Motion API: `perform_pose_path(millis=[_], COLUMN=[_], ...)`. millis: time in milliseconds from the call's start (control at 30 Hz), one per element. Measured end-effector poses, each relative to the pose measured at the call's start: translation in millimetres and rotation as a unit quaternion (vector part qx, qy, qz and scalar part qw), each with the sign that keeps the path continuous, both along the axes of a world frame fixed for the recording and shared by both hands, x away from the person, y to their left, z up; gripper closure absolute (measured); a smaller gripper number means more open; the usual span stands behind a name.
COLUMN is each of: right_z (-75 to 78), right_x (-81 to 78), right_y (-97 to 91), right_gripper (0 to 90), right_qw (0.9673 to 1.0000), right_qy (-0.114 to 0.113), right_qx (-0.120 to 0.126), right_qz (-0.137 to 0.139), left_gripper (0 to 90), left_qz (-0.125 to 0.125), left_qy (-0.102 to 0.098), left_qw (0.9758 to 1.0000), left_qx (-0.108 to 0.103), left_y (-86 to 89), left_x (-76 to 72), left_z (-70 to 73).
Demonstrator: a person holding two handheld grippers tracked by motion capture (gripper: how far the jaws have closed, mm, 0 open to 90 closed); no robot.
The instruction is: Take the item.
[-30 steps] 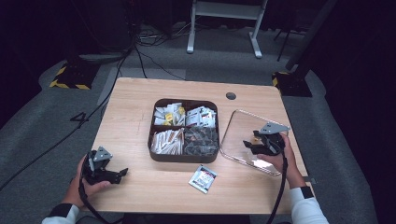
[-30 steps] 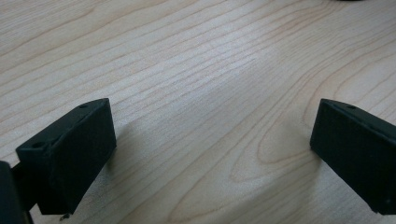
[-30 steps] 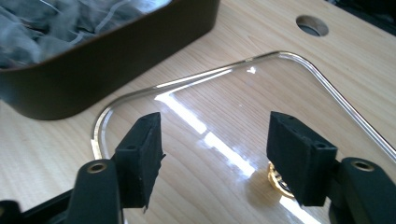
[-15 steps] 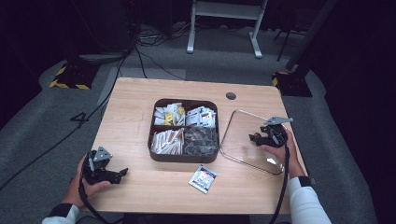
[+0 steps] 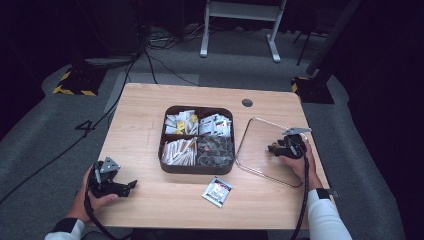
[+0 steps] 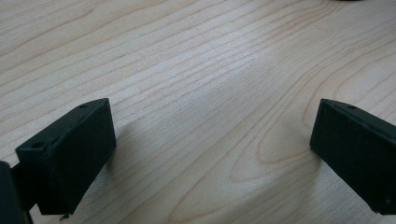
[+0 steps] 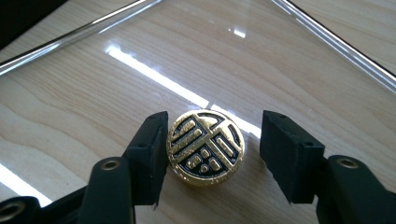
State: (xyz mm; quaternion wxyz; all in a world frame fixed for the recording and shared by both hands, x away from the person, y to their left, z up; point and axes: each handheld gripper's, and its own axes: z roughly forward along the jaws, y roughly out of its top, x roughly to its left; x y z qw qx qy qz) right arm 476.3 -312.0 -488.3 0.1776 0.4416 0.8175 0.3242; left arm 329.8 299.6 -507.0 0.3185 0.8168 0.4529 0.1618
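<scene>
Landmark: the dark tray [image 5: 165,131], four compartments, near the middle of the table [image 5: 145,102].

Right gripper [image 5: 276,148] [image 7: 214,148]: right of the tray, over the clear lid [image 5: 256,133] [image 7: 70,93] that lies flat on the table just beside the tray's right edge. Its jaws have just been closing. A round gold-and-black knob [image 7: 205,145] on the lid sits between them. In the right gripper view the left pad looks to touch the knob's edge; the right pad stands clear of it with a visible gap. So: jaws partly closed around the knob, no grip on it. The knob rests on the lid, patterned face up. In the high view the knob is hidden behind the gripper.

Left gripper [image 5: 125,186] [image 6: 212,140]: well to the left of the tray and nearer the person, low over bare wood. Jaws wide apart, nothing between them; the left gripper view shows wood grain between the two pads.

Tray contents, from the high view: yellow-and-white packets in the far left compartment, white packets in the far right, pale sticks in the near left, dark packets in the near right.

One loose sachet [image 5: 217,191] lies on the table just on the person's side of the tray, below its near right corner, apart from both grippers.

Small dark round spot [image 5: 247,103] on the table beyond the tray's far right corner; cannot tell what it is.
</scene>
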Motion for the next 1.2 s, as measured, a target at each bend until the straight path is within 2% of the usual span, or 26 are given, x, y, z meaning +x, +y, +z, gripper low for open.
perform_pose_path(millis=[67,133,267,367,567,833,1000,1200], right_z=[-0.1,0.1,1.2,0.7,1.1,9.0,14.2,21.4], right_x=[0.4,-0.7,-1.9,-2.2,-3.0,-5.5,-6.4,-9.0], right_y=[0.5,1.3,2.8,1.2,-0.6,-5.3,-6.5,-10.9], right_gripper=[50.1,58.7,59.3,59.4,59.4,59.5,59.5,59.5], right_qw=[1.0000,0.9999,0.9999,0.9999,0.9999,0.9997,0.9995,0.9990], right_qy=[-0.003,-0.002,-0.006,-0.004,-0.003,-0.019,-0.029,-0.039], right_qx=[0.002,0.009,-0.002,0.008,0.008,0.015,0.010,0.020], right_qz=[0.000,0.011,0.009,0.005,0.007,0.007,0.007,0.004], left_gripper=[0.4,0.4,0.4,0.4,0.4,0.4,0.5,0.5], left_qz=[-0.001,0.001,-0.001,-0.003,-0.002,-0.002,-0.001,-0.003], left_qy=[0.000,0.000,0.000,0.002,0.001,0.002,0.000,0.000], left_qw=[1.0000,1.0000,1.0000,1.0000,1.0000,1.0000,1.0000,1.0000], left_qx=[0.001,-0.001,0.000,0.001,0.000,0.000,0.000,0.002], left_y=[0.2,-0.1,0.1,0.4,0.2,0.2,0.2,0.6], left_x=[0.1,-0.1,0.2,0.3,0.3,0.3,0.2,0.2], left_z=[0.1,0.0,0.0,0.3,0.2,0.2,0.0,0.2])
